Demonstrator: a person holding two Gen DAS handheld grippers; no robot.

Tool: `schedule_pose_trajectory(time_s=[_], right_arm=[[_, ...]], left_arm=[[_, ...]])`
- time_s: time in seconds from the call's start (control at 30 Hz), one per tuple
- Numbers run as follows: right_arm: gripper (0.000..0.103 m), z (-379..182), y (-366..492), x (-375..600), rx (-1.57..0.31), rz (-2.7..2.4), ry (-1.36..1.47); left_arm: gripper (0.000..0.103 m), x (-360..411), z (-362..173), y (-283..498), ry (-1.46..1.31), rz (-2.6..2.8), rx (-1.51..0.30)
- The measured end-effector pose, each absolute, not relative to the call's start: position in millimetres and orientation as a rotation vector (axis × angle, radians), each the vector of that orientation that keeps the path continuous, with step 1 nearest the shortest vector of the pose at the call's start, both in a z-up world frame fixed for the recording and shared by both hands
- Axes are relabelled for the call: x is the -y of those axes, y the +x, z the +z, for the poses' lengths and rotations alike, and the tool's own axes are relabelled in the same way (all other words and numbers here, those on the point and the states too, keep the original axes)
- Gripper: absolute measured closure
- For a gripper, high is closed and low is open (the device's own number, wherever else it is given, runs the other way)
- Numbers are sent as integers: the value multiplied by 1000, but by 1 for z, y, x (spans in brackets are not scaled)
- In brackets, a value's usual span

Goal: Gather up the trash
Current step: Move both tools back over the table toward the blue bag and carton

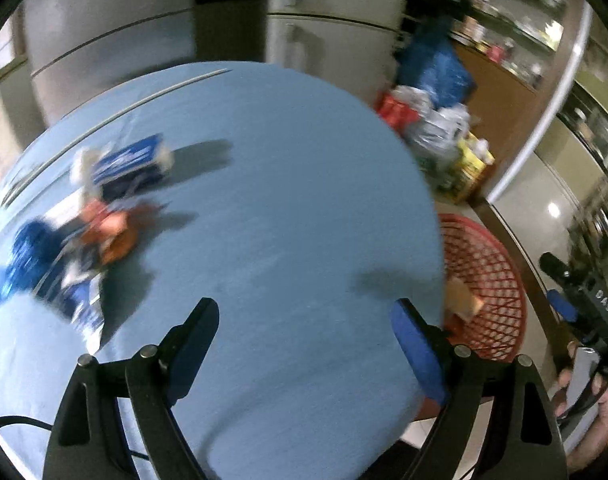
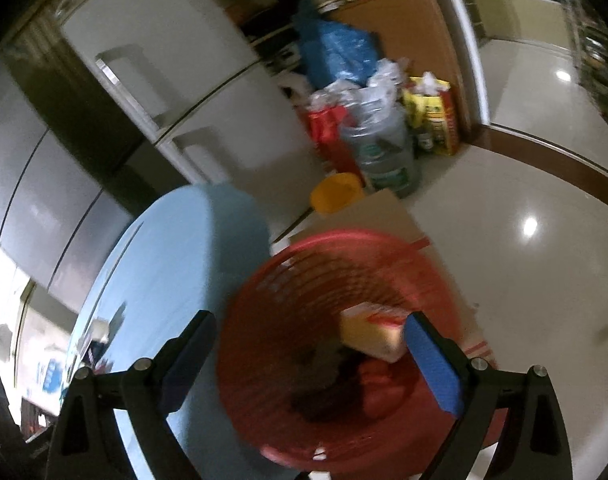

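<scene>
Round table (image 1: 264, 200) with pale blue top. Two white fridge-freezers (image 2: 176, 92) behind it. Glossy cream tiled floor (image 2: 503, 248) reflecting ceiling lights. Brown wooden cabinet (image 2: 419, 36), stocked shelves (image 1: 511, 28) above; blue plastic sack (image 2: 335, 54) and filled bags at its foot.
</scene>
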State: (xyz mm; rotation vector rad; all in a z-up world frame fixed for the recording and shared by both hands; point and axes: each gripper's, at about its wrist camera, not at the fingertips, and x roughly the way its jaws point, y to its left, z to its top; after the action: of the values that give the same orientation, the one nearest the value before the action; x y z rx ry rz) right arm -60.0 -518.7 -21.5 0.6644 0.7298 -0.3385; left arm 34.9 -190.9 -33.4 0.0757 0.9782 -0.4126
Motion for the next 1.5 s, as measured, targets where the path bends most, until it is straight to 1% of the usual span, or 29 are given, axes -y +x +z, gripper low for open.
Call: schedule_pose_trajectory(time_s=[0.27,0.67,1.1,1.5], right_arm=[[6,2,-43,450,-746,-208,553],[6,20,-27,372,-776,-65,448],[6,27,-19,345,-795,1,443],[6,20,-7,318,-840,69,421]], left_arm=[[15,116,-34,19,-38,-306,-963],[15,41,-32,10,-173,-183,-941],[15,15,-28,8,-220,-123,-926],[15,-10,-26,10,-263,-54,-923]])
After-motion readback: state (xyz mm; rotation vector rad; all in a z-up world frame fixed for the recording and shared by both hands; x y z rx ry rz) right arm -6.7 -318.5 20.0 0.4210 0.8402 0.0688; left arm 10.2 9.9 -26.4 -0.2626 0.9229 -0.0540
